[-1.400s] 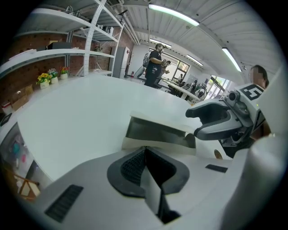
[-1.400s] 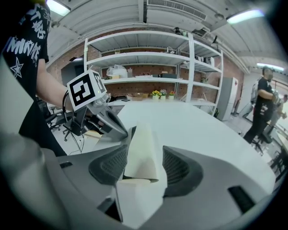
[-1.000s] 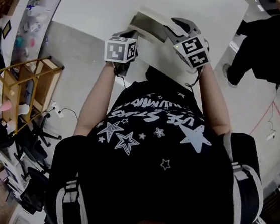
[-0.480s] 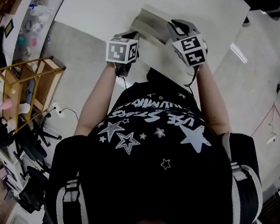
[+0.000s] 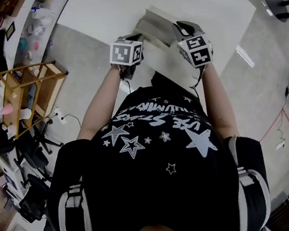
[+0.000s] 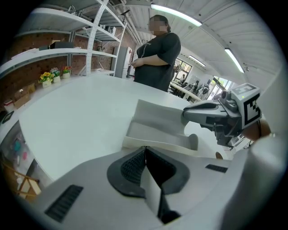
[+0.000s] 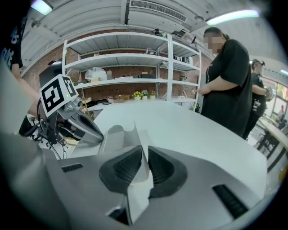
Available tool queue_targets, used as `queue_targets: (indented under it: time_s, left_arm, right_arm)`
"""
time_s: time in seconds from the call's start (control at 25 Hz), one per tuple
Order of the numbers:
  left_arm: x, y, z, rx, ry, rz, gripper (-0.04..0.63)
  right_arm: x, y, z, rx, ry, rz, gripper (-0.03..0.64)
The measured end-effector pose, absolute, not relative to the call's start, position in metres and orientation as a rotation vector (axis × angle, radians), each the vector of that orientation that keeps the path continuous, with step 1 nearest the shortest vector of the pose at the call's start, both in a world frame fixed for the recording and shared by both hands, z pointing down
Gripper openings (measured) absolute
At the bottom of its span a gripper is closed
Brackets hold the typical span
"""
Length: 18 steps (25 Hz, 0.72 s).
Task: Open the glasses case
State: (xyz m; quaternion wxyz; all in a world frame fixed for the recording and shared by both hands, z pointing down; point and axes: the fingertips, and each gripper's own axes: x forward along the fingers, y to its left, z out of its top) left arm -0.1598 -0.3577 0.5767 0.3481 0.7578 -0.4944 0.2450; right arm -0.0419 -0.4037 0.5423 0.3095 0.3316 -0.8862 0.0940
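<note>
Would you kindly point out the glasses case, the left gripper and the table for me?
glasses case (image 6: 155, 134), left gripper view, lower panel.
left gripper (image 6: 145, 148), left gripper view, between its fingertips.
table (image 6: 76, 117), left gripper view, bare top.

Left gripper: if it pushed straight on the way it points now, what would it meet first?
The glasses case itself: the left gripper is shut on its near edge, and the open case body lies directly ahead.
</note>
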Motion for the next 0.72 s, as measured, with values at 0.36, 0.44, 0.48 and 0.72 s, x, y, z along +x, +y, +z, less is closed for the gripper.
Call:
queue_targets:
  time_s: [0.36,0.44,0.48,0.72]
  left_arm:
    - [-0.162,-0.352,0.565,1.974,-1.294,0.619,0.014]
    - [-0.165,-0.349,0.560,1.982,-1.303,0.610,0.014]
    - [-0.166,-0.347,0.557,1.986,-1.309,0.606,0.014]
    - [-0.162,-0.327,0.540,2.017,-1.322,0.562,0.014]
  right_arm:
    - [-0.042,-0.391,0.526,0.905,-2.354,0.120,0.051]
    - [-0.043,-0.388,0.518,0.926,-2.363,0.094,0.051]
    - [-0.042,-0.386,0.514,0.935,-2.365,0.082,0.051]
    - [-0.034,-0.368,0.490,0.997,-2.384,0.022,0.051]
